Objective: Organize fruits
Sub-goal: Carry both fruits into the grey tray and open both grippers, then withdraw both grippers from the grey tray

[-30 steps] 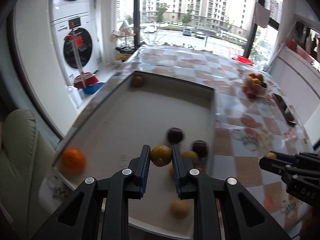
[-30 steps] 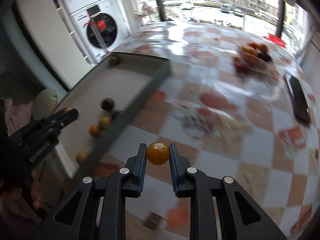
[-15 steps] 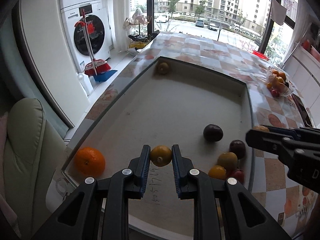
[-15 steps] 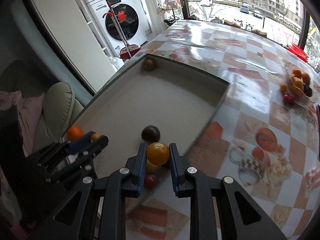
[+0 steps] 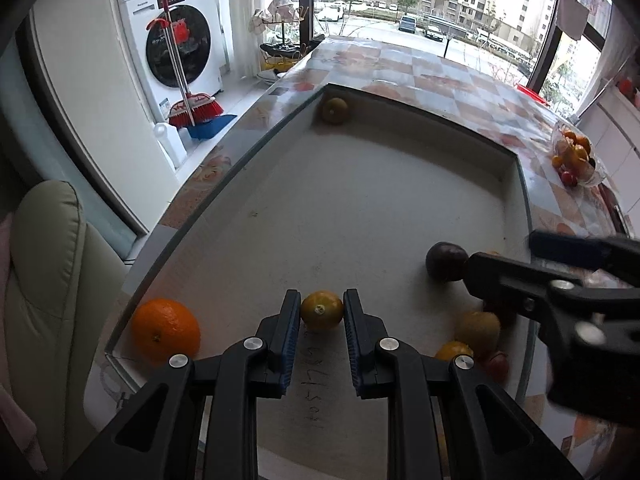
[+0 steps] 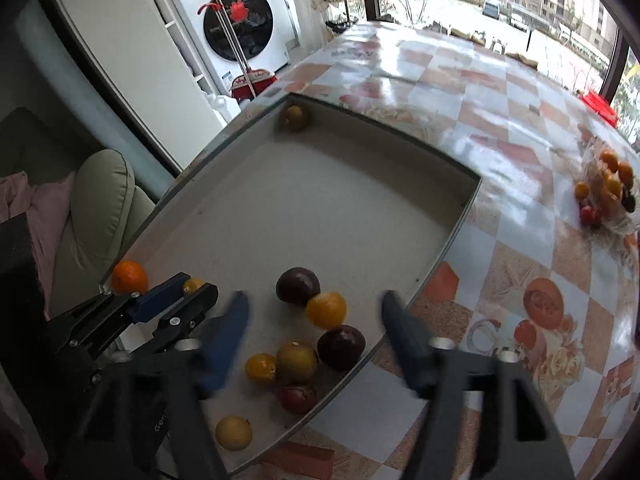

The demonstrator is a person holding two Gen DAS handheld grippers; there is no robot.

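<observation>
A shallow grey tray [image 5: 360,208] lies on the checked table. My left gripper [image 5: 322,312] is shut on a small yellow-orange fruit [image 5: 322,315] low over the tray's near end, beside a large orange [image 5: 166,332] in the corner. The jaws of my right gripper [image 6: 316,312] are opening, its fingers [image 6: 228,344] blurred. A small orange fruit [image 6: 326,309] sits free between them on the tray floor, against a dark plum [image 6: 298,285]. Around it lie another dark plum [image 6: 341,347], a yellowish fruit [image 6: 297,361] and several more small fruits.
One fruit [image 5: 334,110] rests in the tray's far corner. A clear bowl of fruit [image 6: 608,188] stands on the table at far right. A chair [image 5: 48,280] and a washing machine [image 5: 180,40] are beyond the table's left edge.
The right gripper carried its orange fruit over the tray's right rim, then spread its fingers and let it go by the plum. The left gripper sank toward the tray's near left, still holding its fruit.
</observation>
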